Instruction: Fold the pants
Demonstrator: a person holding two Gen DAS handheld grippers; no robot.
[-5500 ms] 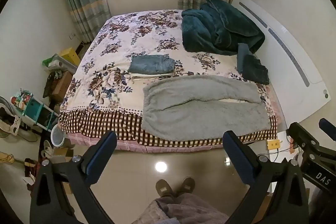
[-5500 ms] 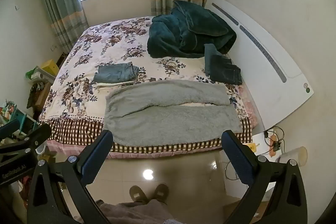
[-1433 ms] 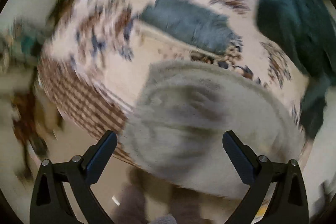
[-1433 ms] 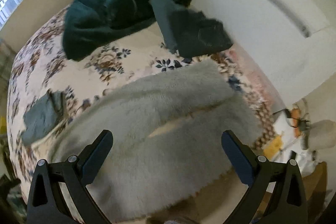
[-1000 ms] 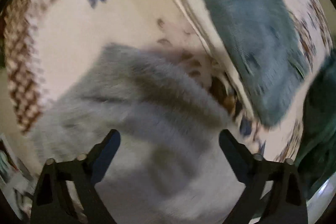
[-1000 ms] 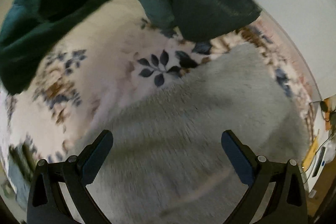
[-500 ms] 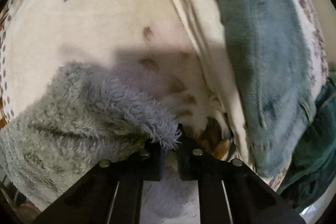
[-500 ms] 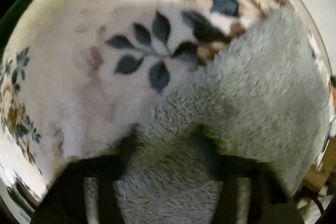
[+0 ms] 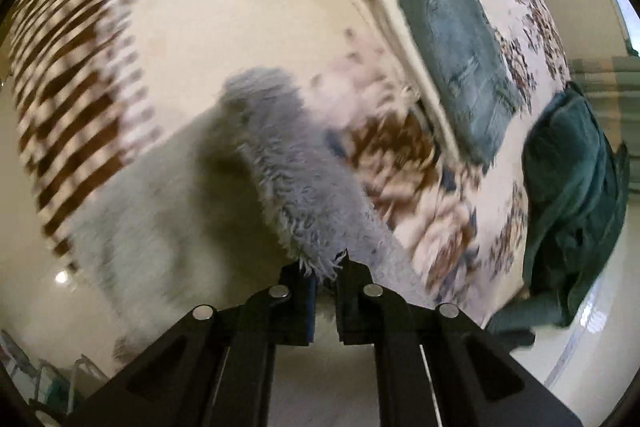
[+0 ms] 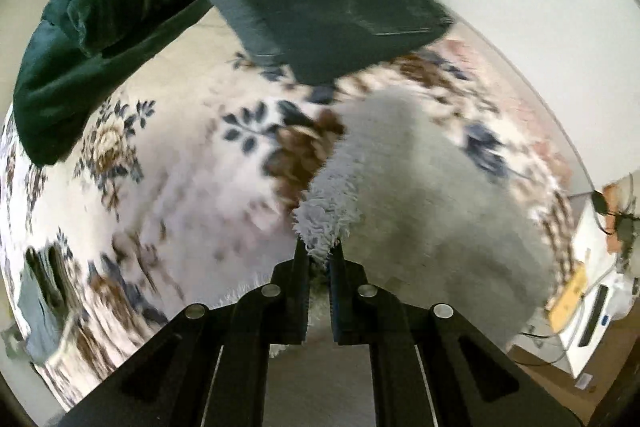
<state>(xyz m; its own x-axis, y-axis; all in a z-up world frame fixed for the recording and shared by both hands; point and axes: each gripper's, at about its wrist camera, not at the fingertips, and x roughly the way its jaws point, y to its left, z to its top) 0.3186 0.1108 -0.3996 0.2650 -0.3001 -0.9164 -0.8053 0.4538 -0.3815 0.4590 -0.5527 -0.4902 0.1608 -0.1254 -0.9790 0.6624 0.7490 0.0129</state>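
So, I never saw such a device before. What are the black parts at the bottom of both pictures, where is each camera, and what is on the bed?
There is no robot here. A person holds a hand tool with a two-finger claw in each hand, and a wide-angle camera on each tool looks along its fingers. That is why the black fingers fill the bottom of both pictures.

One picture comes from the left claw, the other from the right claw. Both claws are shut on the edge of the same fluffy grey pants, pinching the fleece between their tips.

The pants lie on a bed with a flowered bedspread. Also on it are folded jeans, a dark green blanket and a dark folded garment.
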